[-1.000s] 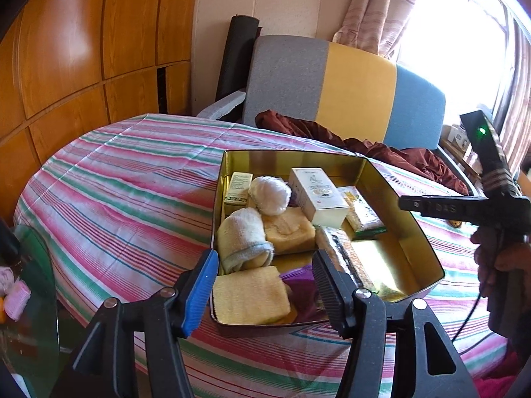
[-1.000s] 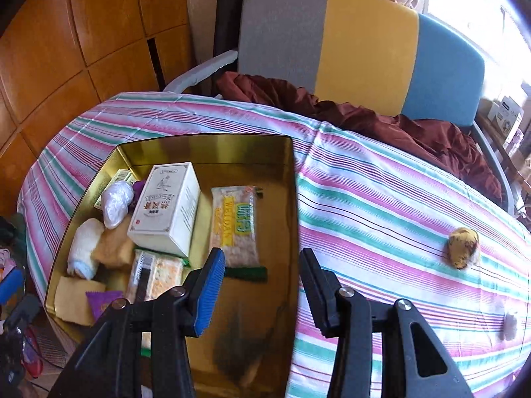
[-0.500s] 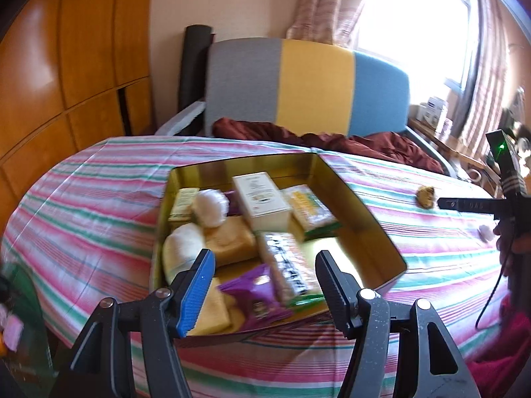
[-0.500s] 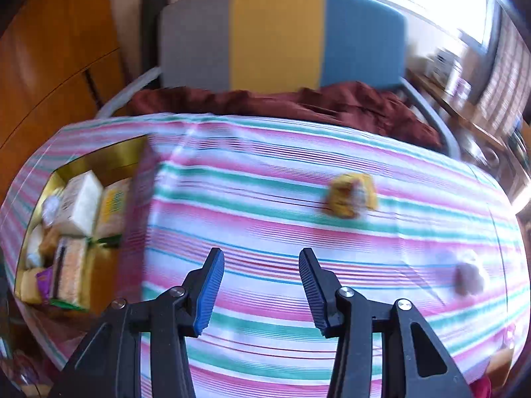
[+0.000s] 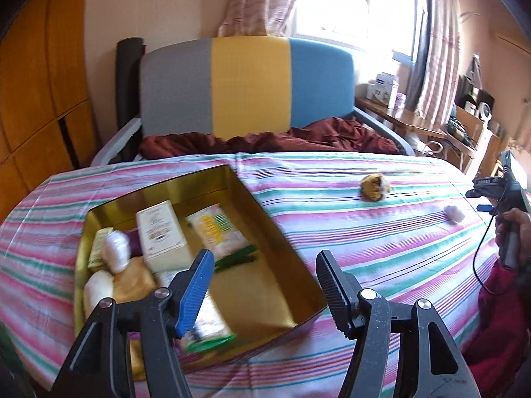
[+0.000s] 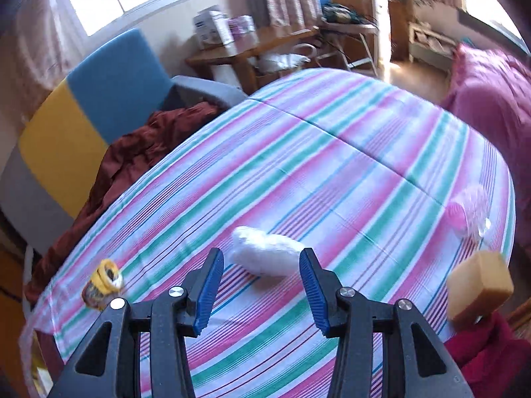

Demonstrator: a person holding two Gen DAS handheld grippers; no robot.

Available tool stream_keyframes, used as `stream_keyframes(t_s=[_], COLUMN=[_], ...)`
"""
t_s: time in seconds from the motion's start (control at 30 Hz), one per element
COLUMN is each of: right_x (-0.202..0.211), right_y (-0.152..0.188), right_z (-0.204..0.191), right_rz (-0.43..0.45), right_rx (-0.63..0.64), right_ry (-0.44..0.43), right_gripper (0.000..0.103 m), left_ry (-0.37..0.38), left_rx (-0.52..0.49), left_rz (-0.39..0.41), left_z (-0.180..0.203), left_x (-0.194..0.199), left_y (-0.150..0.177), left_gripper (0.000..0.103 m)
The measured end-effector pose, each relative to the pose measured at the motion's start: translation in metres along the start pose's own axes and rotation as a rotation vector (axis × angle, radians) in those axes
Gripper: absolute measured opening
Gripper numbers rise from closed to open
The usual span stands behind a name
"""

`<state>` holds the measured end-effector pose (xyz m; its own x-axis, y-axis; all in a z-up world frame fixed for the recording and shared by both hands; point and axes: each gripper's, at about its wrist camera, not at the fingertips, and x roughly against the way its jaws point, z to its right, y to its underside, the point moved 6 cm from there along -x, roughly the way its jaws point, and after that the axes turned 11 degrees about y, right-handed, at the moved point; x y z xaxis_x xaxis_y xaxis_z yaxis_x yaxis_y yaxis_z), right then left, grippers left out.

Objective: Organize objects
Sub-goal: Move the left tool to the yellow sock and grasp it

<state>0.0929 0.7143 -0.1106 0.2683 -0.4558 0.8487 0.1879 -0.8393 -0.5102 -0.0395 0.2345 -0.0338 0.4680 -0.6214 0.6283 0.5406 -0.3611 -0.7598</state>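
A gold tin box [image 5: 265, 219] sits on the striped tablecloth, holding a white carton [image 5: 161, 235], snack packets and several soft rolls. My left gripper [image 5: 262, 285] is open and empty above the box's near right corner. A yellow wrapped snack [image 5: 375, 187] and a white fluffy ball [image 5: 454, 214] lie loose on the cloth to the right. My right gripper [image 6: 260, 290] is open and empty, with the white fluffy ball [image 6: 265, 253] just beyond its fingertips. The yellow snack [image 6: 104, 283] lies to its left.
A tan sponge block [image 6: 478, 290] and a pink-and-clear object [image 6: 469, 212] sit near the table's right edge. A grey, yellow and blue chair [image 5: 249, 86] with a maroon cloth [image 5: 272, 141] stands behind the table. A wooden side table [image 6: 265, 49] is beyond.
My right gripper swung right, away from the box, and now faces the white fluffy ball. My left gripper also turned right, so the box has slid to the left of its view.
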Motion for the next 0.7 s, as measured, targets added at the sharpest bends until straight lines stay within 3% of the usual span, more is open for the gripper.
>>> stream_keyframes(t_s=[0.13,0.5,0.7], right_x=[-0.006,-0.009,-0.009], right_y=[-0.004,0.003,0.008], right_z=[0.025,0.011,0.001], right_rz=[-0.05,-0.108,-0.128], right_rx=[-0.158,-0.133,-0.09], right_ry=[-0.049,-0.138,-0.174], right_gripper=[0.05,0.051,0.051], left_ry=[0.078,0.215,0.242], left_rx=[-0.008,0.007,0.019], left_rz=[-0.045,-0.164,-0.221], left_z=[0.033,0.102,0.115], left_x=[-0.033,-0.129,-0.191], left_y=[-0.015,-0.052,-0.061], left_gripper=[0.065,0.065,0.065])
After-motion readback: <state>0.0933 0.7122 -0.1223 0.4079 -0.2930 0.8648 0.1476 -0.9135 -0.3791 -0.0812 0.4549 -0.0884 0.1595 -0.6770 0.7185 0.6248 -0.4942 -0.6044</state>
